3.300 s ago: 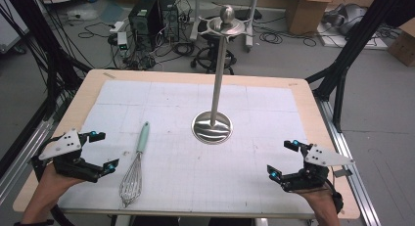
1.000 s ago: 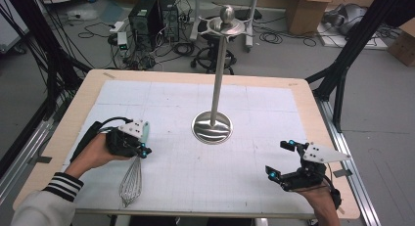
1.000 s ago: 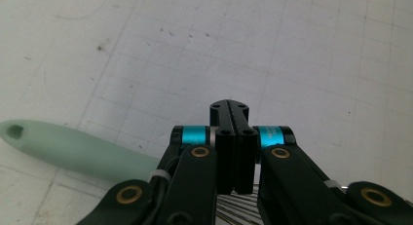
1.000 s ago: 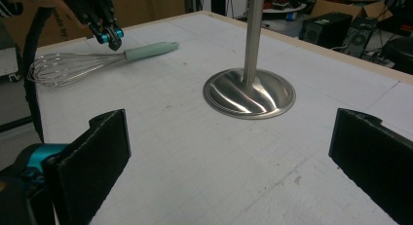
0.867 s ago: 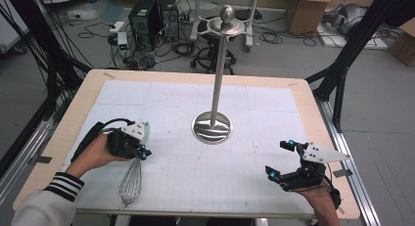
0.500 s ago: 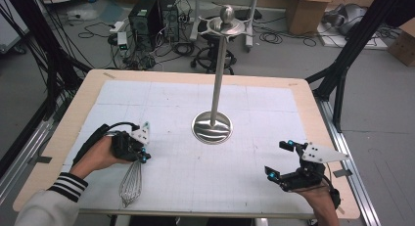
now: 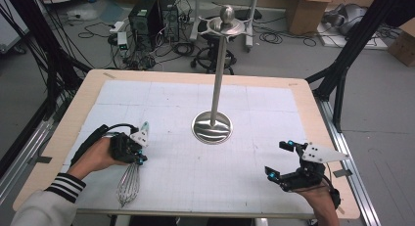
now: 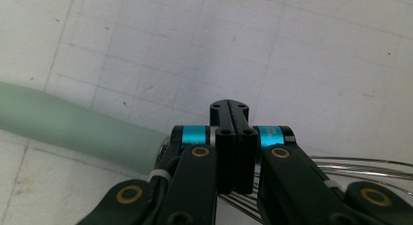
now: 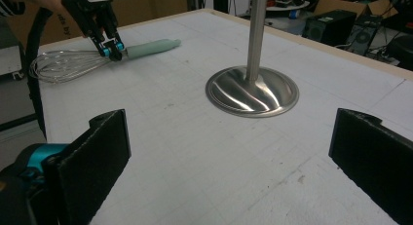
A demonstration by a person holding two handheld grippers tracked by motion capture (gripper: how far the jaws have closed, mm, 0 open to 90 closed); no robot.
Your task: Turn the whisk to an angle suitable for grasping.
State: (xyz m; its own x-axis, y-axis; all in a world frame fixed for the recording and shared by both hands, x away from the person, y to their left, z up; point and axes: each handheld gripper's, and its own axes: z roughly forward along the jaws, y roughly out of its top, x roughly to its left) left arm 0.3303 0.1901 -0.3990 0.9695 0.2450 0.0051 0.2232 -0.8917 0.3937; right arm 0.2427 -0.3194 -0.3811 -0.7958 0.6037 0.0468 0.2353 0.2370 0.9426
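A whisk [image 7: 128, 187] with a pale green handle [image 8: 73, 125] lies on the white grid mat at the left front, wires toward the person. My left gripper [image 7: 139, 160] points down at the neck where handle meets wires. In the left gripper view its jaws [image 8: 229, 110] stand pressed together over that neck, and I see nothing between them. The right gripper view shows the same tips [image 9: 113, 49] at the whisk [image 9: 63, 64]. My right gripper [image 7: 279, 159] rests at the right front, jaws wide apart [image 9: 234, 152] and empty.
A tall steel stand with a round base [image 7: 212, 128] rises from the middle of the mat and shows ahead of the right gripper [image 9: 252, 91]. The wooden table edge [image 7: 337, 152] runs close to the right hand. Cables and computer cases lie on the floor beyond.
The left hand came in from the table's left edge to the whisk, then slid toward the person from the handle down to the neck. The right gripper has not moved.
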